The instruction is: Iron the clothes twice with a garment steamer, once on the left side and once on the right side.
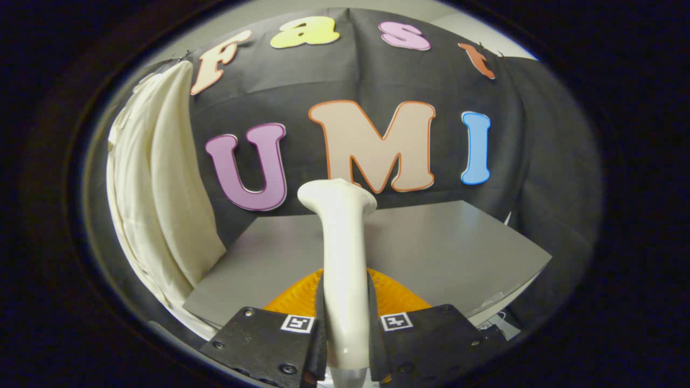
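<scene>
A cream-white garment steamer (342,253) stands upright between my fingers, its handle running up from them and its head (337,195) flaring out at the top. My gripper (346,337) is shut on the steamer's handle, both fingers pressing its sides. An orange textured mat (396,296) lies on the grey table (431,242) just behind the handle. A cream-white garment (161,199) hangs to the left of the table, well apart from the steamer's head.
The grey table stretches ahead and to the right of the steamer, ending at a front-right corner (547,261). Black cloth walls close the booth behind and to the right.
</scene>
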Demonstrator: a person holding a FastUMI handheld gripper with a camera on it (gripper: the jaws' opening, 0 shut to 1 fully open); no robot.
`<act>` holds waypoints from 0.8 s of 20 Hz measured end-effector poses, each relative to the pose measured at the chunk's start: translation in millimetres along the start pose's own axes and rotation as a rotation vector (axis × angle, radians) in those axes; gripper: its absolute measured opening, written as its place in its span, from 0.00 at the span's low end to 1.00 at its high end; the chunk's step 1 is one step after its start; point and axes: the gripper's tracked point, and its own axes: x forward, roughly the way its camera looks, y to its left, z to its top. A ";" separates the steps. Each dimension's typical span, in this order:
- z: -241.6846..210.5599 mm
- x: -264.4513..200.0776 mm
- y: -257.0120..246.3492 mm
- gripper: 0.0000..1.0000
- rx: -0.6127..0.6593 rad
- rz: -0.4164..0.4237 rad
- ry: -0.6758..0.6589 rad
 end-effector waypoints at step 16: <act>51.1 -139.4 151.6 0.30 0.103 0.091 -0.184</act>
